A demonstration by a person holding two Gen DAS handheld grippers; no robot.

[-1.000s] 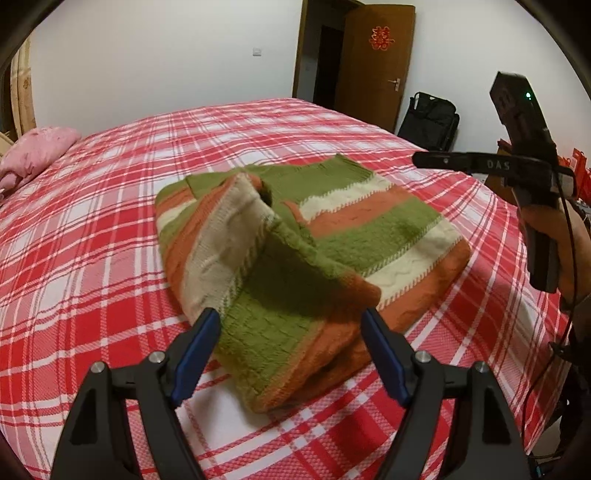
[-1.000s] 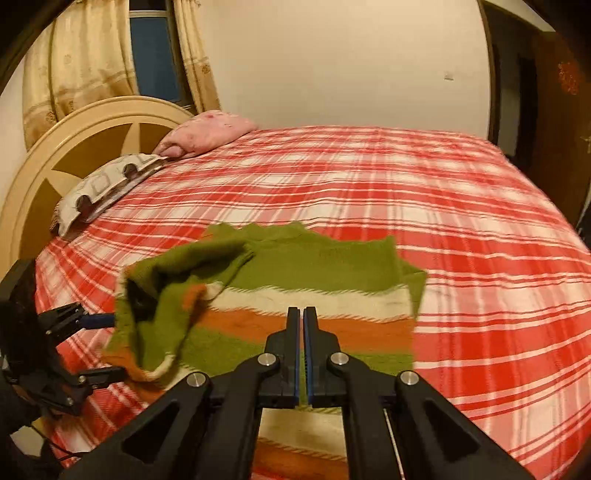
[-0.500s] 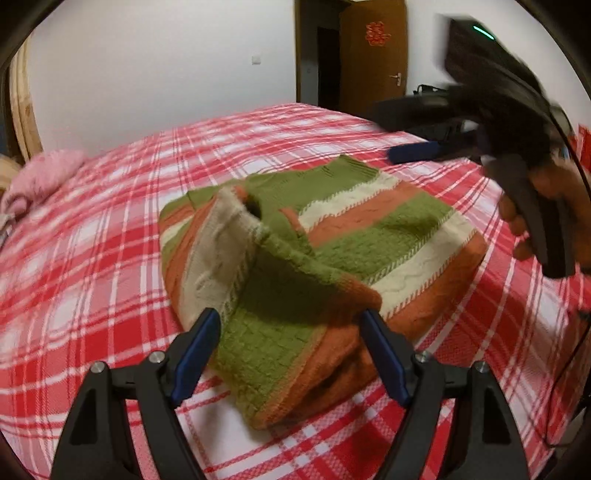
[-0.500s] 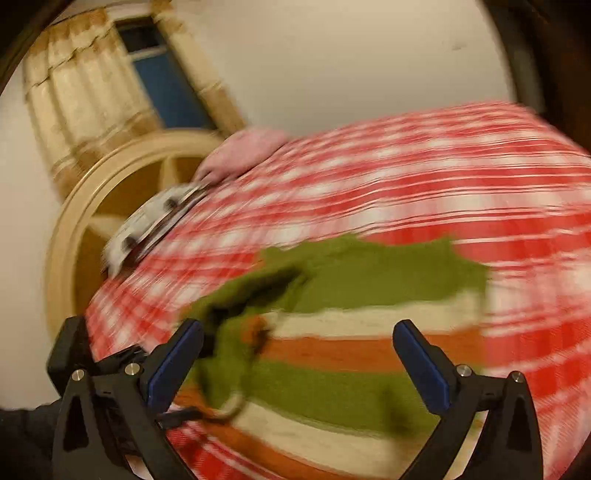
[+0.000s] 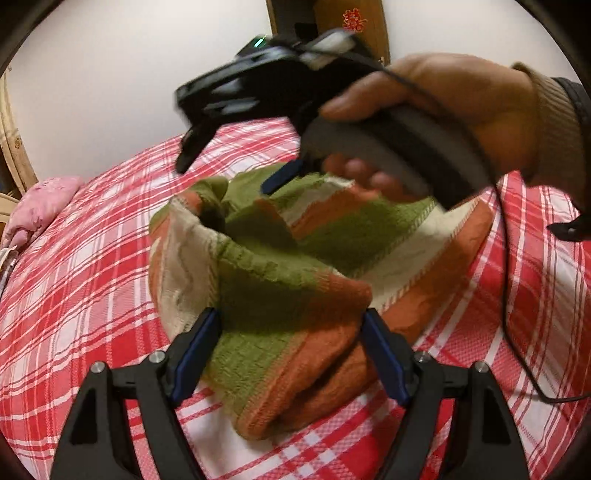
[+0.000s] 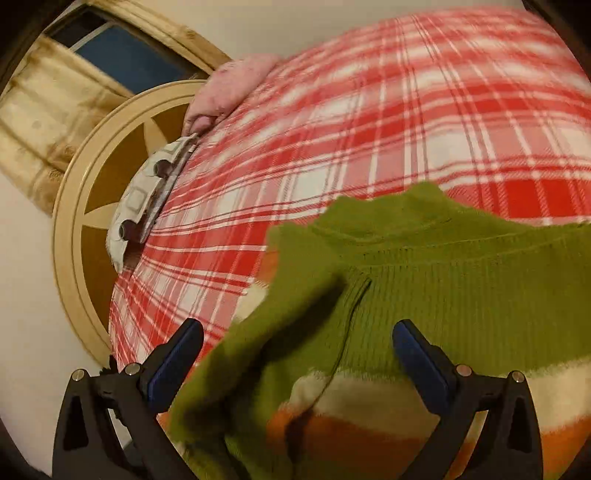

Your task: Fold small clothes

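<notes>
A small knitted sweater [image 5: 295, 266] with green, orange and cream stripes lies partly folded on the red plaid bed [image 5: 81, 280]. My left gripper [image 5: 291, 350] is open, its jaws on either side of the sweater's near folded edge. My right gripper [image 6: 295, 350] is open just above the sweater's green top part [image 6: 424, 280]. In the left wrist view the right gripper [image 5: 240, 158] is held by a hand over the far side of the sweater, blurred.
A pink pillow [image 5: 40, 199] lies at the bed's far left; it also shows in the right wrist view [image 6: 229, 88]. A patterned pillow [image 6: 147, 195] leans by the round wooden headboard [image 6: 81, 206]. A wooden door [image 5: 354, 26] is behind.
My right gripper opened from shut, then swung in low over the sweater's green top part. In the left wrist view it now looms close. My left gripper stayed open at the near edge.
</notes>
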